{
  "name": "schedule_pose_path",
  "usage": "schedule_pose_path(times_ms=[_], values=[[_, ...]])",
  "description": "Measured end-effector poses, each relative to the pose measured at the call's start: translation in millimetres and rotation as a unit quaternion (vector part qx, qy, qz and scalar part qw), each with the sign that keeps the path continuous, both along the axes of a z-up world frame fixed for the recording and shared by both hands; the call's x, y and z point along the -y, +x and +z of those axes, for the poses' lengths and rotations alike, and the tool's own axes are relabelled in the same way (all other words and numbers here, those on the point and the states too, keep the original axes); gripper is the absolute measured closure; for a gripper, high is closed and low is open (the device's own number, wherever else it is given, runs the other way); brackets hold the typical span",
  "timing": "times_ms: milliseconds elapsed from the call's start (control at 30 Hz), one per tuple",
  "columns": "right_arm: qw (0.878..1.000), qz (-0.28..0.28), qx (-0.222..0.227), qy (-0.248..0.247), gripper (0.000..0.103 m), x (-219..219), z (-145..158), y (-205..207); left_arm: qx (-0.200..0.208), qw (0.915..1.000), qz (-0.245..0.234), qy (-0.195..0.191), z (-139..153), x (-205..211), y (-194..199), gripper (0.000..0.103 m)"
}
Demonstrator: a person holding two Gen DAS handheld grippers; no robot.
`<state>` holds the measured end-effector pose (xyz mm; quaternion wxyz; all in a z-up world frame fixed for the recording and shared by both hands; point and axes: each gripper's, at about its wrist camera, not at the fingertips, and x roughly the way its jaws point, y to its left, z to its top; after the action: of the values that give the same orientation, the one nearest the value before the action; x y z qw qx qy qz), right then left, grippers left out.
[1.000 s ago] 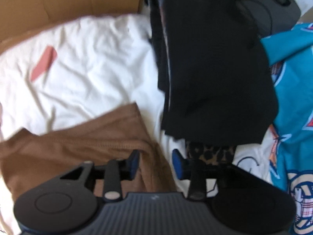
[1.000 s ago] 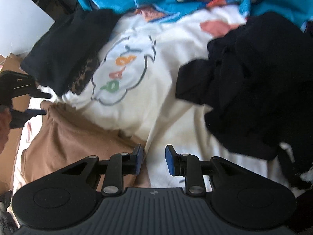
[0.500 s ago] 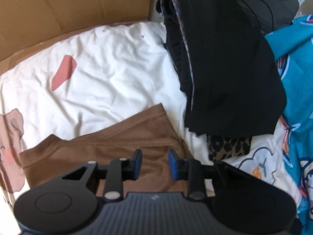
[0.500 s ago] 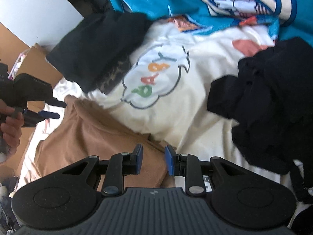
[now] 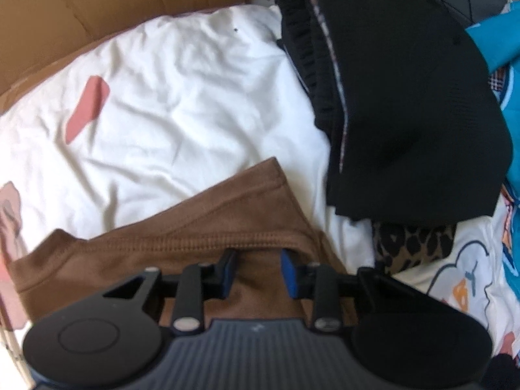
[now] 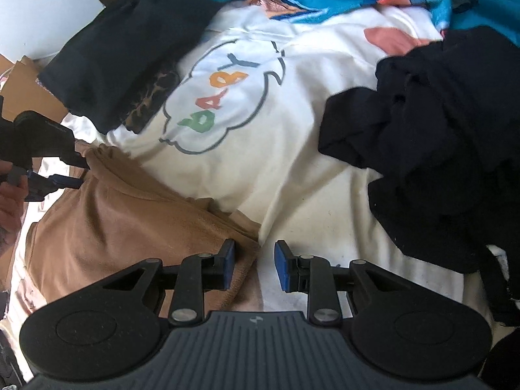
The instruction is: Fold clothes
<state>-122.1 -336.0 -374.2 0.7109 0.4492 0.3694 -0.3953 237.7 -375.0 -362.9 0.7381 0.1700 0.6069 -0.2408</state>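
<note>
My left tongs point(image 5: 256, 271) are opening over the brown garment's point(image 5: 182, 243) stitched hem on the white bedding point(image 5: 169, 104) — pads not pressing. My right tongs point(image 6: 252, 268) stand slightly apart at its other edge, cloth unclamped — placed to fold.

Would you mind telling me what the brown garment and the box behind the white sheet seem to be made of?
The brown garment looks like soft matte knit, probably cotton jersey: it drapes limply and shows a stitched hem. The box looks like plain brown cardboard, dull and stiff, with straight creases across its wall.
</note>
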Motion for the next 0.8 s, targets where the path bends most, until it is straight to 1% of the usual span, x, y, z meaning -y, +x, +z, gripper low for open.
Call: schedule_pose_path(times_ms=[67, 133, 200, 333, 400, 467, 533, 567, 600, 667, 800], values=[[1.000, 0.009, 0.006, -0.007, 0.075, 0, 10, 1, 0.006, 1.0000, 0.000, 0.001, 16, -6, -1, 0.037], [1.000, 0.010, 0.015, -0.011, 0.075, 2, 21, 1, 0.010, 0.9999, -0.002, -0.004, 32, -13, -1, 0.037], [1.000, 0.007, 0.026, -0.010, 0.075, 4, 33, 2, 0.010, 1.0000, -0.001, -0.001, 49, -21, 0, 0.036], [0.999, 0.030, 0.026, -0.032, 0.075, 0, 72, 16, 0.014, 0.9999, -0.006, -0.005, 96, -39, 1, 0.035], [0.997, 0.050, 0.039, -0.038, 0.074, -2, 93, 26, 0.007, 0.9998, -0.014, -0.010, 116, -44, 6, 0.034], [0.995, 0.075, 0.047, -0.043, 0.072, -3, 113, 36, -0.011, 0.9996, -0.022, -0.013, 139, -51, 9, 0.034], [0.993, 0.100, 0.048, -0.049, 0.068, -4, 133, 45, -0.005, 0.9994, -0.029, -0.016, 166, -60, 8, 0.033], [0.991, 0.111, 0.049, -0.048, 0.065, -5, 142, 48, 0.002, 0.9993, -0.031, -0.019, 180, -65, 7, 0.029], [0.990, 0.122, 0.052, -0.041, 0.065, -4, 151, 51, 0.003, 0.9992, -0.033, -0.022, 191, -70, 7, 0.025], [0.987, 0.149, 0.051, -0.035, 0.065, -4, 170, 56, 0.002, 0.9990, -0.037, -0.025, 211, -80, 6, 0.025], [0.980, 0.190, 0.045, -0.046, 0.061, -4, 209, 63, 0.008, 0.9985, -0.044, -0.032, 247, -107, -3, 0.025]])
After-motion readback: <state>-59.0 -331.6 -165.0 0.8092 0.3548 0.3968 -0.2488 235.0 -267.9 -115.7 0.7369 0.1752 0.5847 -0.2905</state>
